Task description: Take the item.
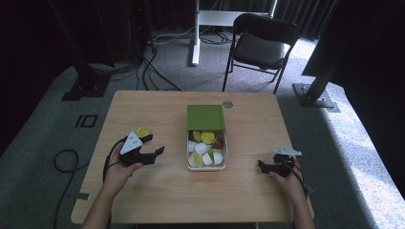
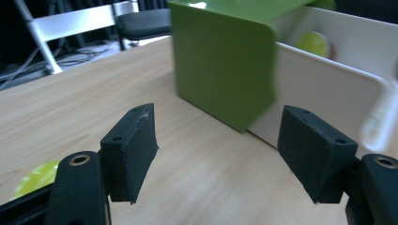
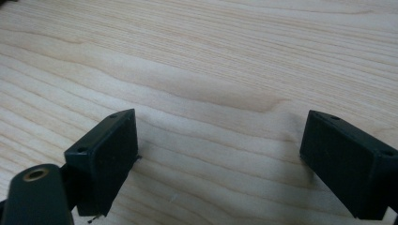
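A white box [image 1: 224, 153] stands mid-table with its green lid [image 1: 205, 117] over the far half. Inside lie several white and yellow-green pieces [image 1: 207, 137] and a brown one. In the left gripper view the green lid [image 2: 220, 61] and the box's white wall [image 2: 324, 89] rise close ahead. My left gripper [image 1: 154, 144] [image 2: 218, 154] is left of the box, pointed at it, open, with nothing between its jaws. A yellow-green piece [image 1: 142, 131] [image 2: 35, 178] lies on the table beside it. My right gripper [image 1: 261, 166] [image 3: 220, 159] rests right of the box, open over bare wood.
The wooden table [image 1: 157, 195] has a round grommet [image 1: 228, 104] behind the lid. A black folding chair [image 1: 260, 45] and a white desk leg [image 1: 195, 33] stand beyond the far edge. Cables [image 1: 64, 160] trail on the carpet at left.
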`<state>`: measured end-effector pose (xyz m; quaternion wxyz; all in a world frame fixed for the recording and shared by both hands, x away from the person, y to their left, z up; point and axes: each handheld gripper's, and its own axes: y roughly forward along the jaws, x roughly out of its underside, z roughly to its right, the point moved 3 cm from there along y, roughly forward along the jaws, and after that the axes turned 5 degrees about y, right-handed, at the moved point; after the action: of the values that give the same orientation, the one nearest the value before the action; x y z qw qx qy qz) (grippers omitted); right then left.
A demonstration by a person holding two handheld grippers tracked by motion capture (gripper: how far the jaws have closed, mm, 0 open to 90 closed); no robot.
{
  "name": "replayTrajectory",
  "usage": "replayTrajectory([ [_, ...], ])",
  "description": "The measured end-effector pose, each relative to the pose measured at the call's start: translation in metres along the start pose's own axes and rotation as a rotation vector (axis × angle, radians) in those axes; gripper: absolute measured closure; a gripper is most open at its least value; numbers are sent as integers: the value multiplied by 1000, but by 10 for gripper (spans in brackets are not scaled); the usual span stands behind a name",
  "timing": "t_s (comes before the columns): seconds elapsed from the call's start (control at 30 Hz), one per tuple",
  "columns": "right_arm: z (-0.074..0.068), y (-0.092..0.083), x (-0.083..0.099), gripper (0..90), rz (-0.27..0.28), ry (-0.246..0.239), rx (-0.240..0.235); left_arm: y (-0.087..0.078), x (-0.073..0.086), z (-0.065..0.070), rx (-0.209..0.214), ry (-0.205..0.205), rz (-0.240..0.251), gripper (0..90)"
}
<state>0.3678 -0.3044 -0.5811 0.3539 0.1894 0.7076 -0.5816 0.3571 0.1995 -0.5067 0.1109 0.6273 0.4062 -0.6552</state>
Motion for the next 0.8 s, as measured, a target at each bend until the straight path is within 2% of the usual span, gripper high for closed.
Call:
replayTrajectory([
  [0.23, 0, 0, 0, 114, 0, 0, 0, -2, 10, 24, 76, 83, -68, 298],
  [0.27, 0, 0, 0, 113, 0, 0, 0, -3, 12, 27, 96, 88, -72, 299],
  [0.3, 0, 0, 0, 113, 0, 0, 0, -3, 12, 27, 96, 88, -72, 298],
  [0.33, 0, 0, 0, 114, 0, 0, 0, -4, 14, 33, 127, 105, -66, 298],
  [0.4, 0, 0, 0, 114, 0, 0, 0, -5, 17, 38, 169, 97, -71, 299],
  [0.57, 0, 0, 0, 114, 0, 0, 0, -7, 24, 48, 231, 141, -111, 299],
  [0.63, 0, 0, 0, 114, 0, 0, 0, -9, 26, 53, 266, 143, -124, 299],
  [0.8, 0, 0, 0, 113, 0, 0, 0, -17, 36, 59, 314, 166, -165, 298],
])
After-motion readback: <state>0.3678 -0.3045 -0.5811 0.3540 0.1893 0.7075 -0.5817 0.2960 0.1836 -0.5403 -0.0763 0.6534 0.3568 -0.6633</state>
